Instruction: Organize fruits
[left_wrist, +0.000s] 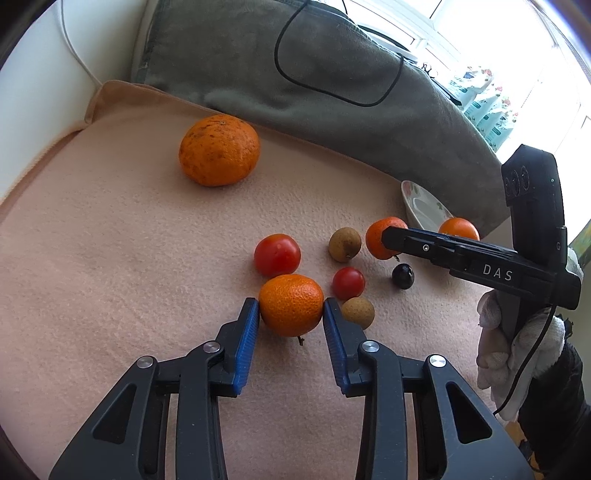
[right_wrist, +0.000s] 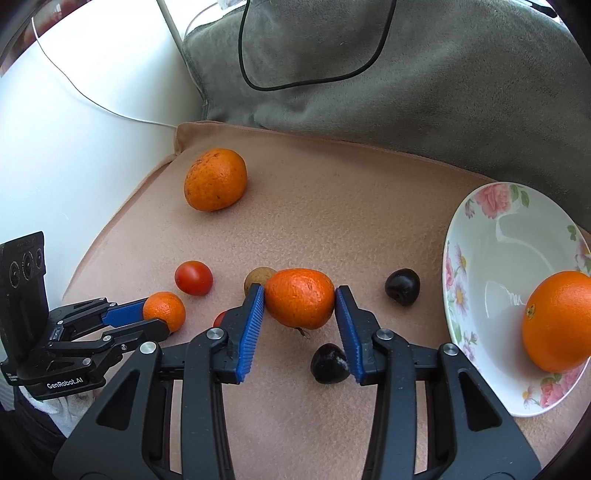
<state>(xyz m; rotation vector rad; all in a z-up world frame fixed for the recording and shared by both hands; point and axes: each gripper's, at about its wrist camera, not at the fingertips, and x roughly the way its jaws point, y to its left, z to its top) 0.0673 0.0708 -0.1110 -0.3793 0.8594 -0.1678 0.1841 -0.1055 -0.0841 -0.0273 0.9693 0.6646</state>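
Soft pink blanket (right_wrist: 332, 206), fruit scattered. Left gripper (left_wrist: 291, 308) pinches a small orange (left_wrist: 291, 304); right gripper (right_wrist: 300, 301) brackets another orange (right_wrist: 300, 302), contact uncertain. Plate (right_wrist: 480, 236) at right. Risk: round fruit slipping, rolling across neighbouring tomatoes (left_wrist: 277, 254).

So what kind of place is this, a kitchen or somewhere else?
Probably a living room or bedroom, not a kitchen. The fruit lies on a soft peach blanket beside a grey cushion, with a bright window behind. A floral plate rests directly on the blanket.
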